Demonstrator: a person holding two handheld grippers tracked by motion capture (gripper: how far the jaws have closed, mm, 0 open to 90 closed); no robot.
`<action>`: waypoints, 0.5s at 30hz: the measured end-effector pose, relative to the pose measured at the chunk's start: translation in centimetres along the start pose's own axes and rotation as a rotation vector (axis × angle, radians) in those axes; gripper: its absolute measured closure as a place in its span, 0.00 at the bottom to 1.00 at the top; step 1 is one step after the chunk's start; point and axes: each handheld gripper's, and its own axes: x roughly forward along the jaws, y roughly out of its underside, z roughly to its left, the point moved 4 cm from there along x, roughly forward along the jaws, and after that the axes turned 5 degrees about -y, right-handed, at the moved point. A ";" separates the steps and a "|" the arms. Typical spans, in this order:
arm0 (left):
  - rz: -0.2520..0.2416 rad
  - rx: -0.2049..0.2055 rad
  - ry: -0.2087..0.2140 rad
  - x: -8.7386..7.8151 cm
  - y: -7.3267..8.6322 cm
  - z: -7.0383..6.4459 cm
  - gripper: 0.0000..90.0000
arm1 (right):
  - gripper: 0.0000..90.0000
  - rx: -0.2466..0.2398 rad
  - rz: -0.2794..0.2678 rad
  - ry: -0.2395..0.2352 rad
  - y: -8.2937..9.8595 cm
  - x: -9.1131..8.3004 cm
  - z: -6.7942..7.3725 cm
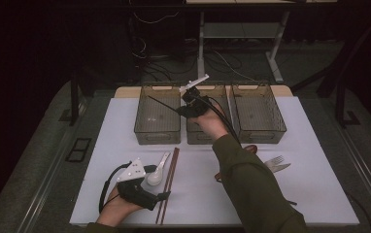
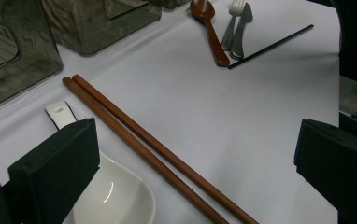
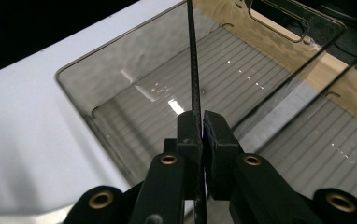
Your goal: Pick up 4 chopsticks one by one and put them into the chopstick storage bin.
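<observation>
We see right gripper clamped on 1 black chopstick above the left bin, rim near, left gripper wide open beside brown chopsticks

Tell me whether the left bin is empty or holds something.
Empty. The left bin shows a bare ribbed floor; the black chopstick gripped by the right tool hangs above it, not inside.
</observation>
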 end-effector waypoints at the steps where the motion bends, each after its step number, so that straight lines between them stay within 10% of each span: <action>1: 0.001 0.002 0.002 0.0 0.0 0.0 0.00 | 0.95 0.002 0.009 0.003 -0.2 0.4 0.0; 15: 0.001 0.011 0.014 0.1 0.0 -0.2 0.00 | 0.95 0.029 0.085 0.042 -1.2 4.3 0.4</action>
